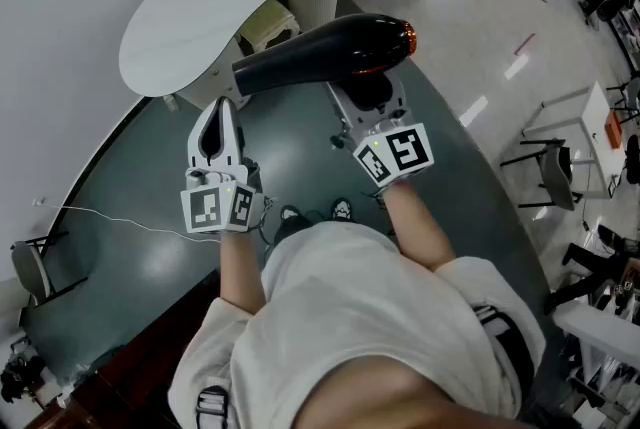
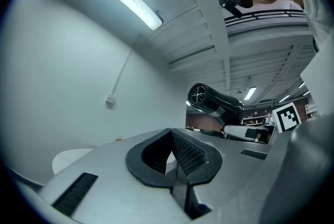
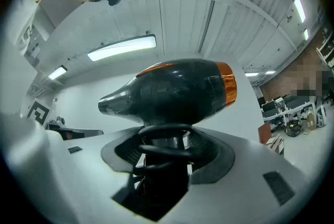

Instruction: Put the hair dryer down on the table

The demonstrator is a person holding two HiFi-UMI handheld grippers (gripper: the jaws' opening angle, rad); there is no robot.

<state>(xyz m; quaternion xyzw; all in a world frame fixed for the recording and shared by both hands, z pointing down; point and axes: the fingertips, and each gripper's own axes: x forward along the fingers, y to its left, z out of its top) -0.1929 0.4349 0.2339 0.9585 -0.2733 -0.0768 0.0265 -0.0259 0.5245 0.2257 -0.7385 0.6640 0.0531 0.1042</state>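
The put-down has not begun, judging by how things lie. At the left, the white bench (image 1: pixel 200 7) carries only two small items near its far edge and has plenty of bare top. The left gripper (image 1: pixel 218 117) hangs in front of it with its jaws together and nothing between them, taking no part in the hold. To its right, the hair dryer (image 1: pixel 320 57) is up in the air, lying roughly level, with its narrow end toward the bench edge and its orange-banded end away from it. The right gripper (image 1: pixel 370 95) carries it from below, jaws clamped on the handle. What appears to be left is the whole task: bringing the dryer over the bench top, lowering it until it rests, and opening the jaws.

Only the head view shows the bench beneath the dryer, and so how far the dryer is from resting on anything. Both gripper views tilt up toward walls and ceiling lights.

The left gripper view confirms that the left gripper's (image 2: pixel 175 157) ribbed pads meet with no gap. It also catches the hair dryer (image 2: pixel 214 100) off to the right, its round open end facing the camera.

The right gripper view gives what the head view hides. Between the jaws of the right gripper (image 3: pixel 164 150) stands the handle with black loops around it, probably the cord, and the hair dryer's (image 3: pixel 172 90) body sits just above the pads.
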